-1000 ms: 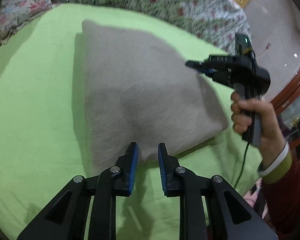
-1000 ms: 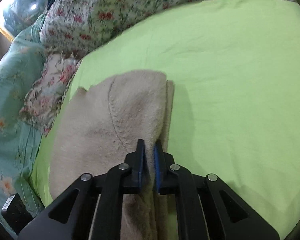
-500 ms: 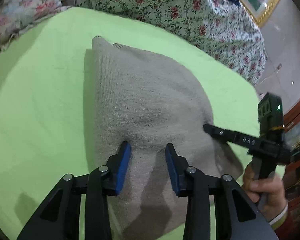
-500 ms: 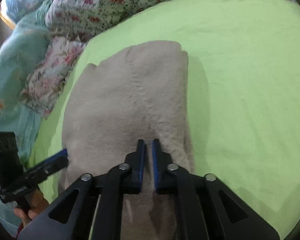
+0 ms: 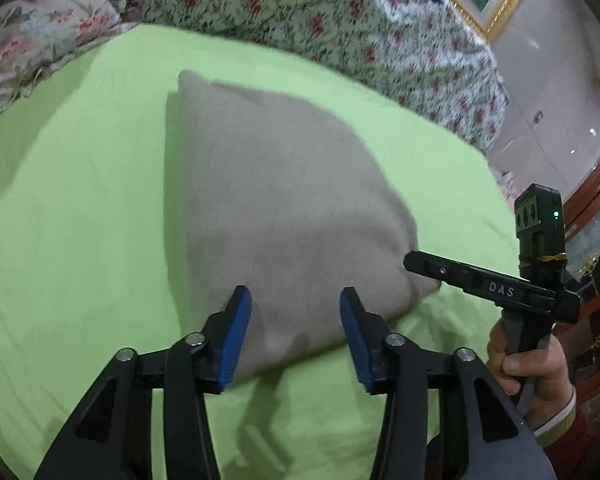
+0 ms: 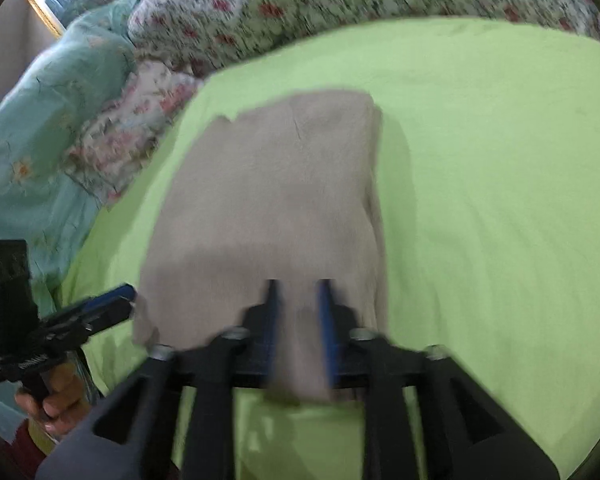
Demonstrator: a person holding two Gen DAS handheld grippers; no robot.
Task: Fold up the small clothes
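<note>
Left wrist view: folded beige knitted garment (image 5: 284, 208) lies flat on the lime-green bedsheet (image 5: 80, 200). Left gripper (image 5: 294, 312), jaws opening, straddles its near edge without pinching; right gripper (image 6: 298, 308), also opening, has cloth between unclamped blue pads (image 6: 326, 320).

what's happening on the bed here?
A person holds a gripper in each hand over a folded beige garment on a green sheet. Both the left gripper and the right gripper are opening at the near edge of the cloth; neither pinches it. The fold looks just laid down.
</note>
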